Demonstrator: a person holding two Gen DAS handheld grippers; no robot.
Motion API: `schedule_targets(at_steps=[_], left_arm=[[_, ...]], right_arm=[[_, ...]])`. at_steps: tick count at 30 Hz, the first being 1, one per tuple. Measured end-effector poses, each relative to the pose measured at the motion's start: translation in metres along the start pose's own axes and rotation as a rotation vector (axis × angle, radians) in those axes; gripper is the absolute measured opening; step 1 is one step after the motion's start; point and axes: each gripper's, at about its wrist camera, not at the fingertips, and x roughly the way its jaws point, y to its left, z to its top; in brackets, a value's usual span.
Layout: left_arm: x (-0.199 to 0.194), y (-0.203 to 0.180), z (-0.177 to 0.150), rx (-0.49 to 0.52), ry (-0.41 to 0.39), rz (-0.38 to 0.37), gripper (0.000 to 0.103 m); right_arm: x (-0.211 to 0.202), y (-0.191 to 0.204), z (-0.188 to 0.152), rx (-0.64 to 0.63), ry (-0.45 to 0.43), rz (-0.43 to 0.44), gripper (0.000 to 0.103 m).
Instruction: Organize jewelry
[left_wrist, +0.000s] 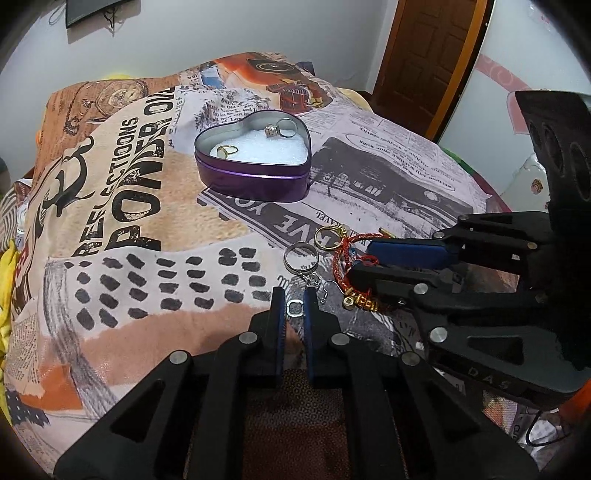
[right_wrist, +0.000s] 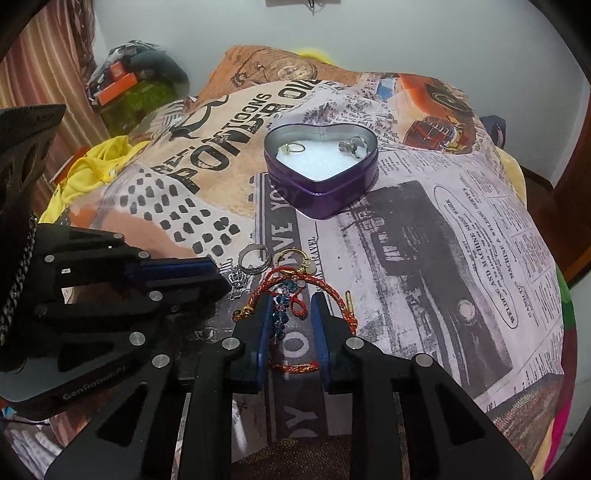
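A purple heart-shaped tin (left_wrist: 255, 181) (right_wrist: 325, 194) with white padding holds a gold ring (left_wrist: 226, 150) and a silver ring (left_wrist: 282, 128). On the printed cloth lie a silver key ring (left_wrist: 300, 257), a gold key ring (left_wrist: 328, 236) and a red braided bracelet (left_wrist: 341, 264) (right_wrist: 332, 295). My left gripper (left_wrist: 294, 307) is closed on a small silver ring (left_wrist: 294, 307) at its fingertips. My right gripper (right_wrist: 289, 308) is open around a blue beaded earring (right_wrist: 279, 314) and the bracelet; it shows at right in the left wrist view (left_wrist: 364, 264).
The printed cloth (left_wrist: 147, 221) covers a rounded surface that drops off at the edges. Yellow fabric (right_wrist: 88, 173) and clutter lie at the left. A wooden door (left_wrist: 428, 48) stands behind. A small hook (left_wrist: 327, 290) lies near the left fingertips.
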Motion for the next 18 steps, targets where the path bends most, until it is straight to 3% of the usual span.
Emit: schedule_targets(at_steps=[3, 6, 18], left_arm=[[-0.001, 0.000, 0.000, -0.001, -0.002, 0.001, 0.007], [-0.005, -0.001, -0.001, -0.006, -0.008, 0.005, 0.007], [-0.037, 0.013, -0.009, -0.082, -0.051, 0.023, 0.007]], right_arm=[[0.003, 0.003, 0.003, -0.017, 0.003, 0.000, 0.019], [0.006, 0.006, 0.004, -0.036, 0.003, -0.008, 0.008], [-0.011, 0.003, 0.001, -0.023, -0.027, 0.010, 0.007]])
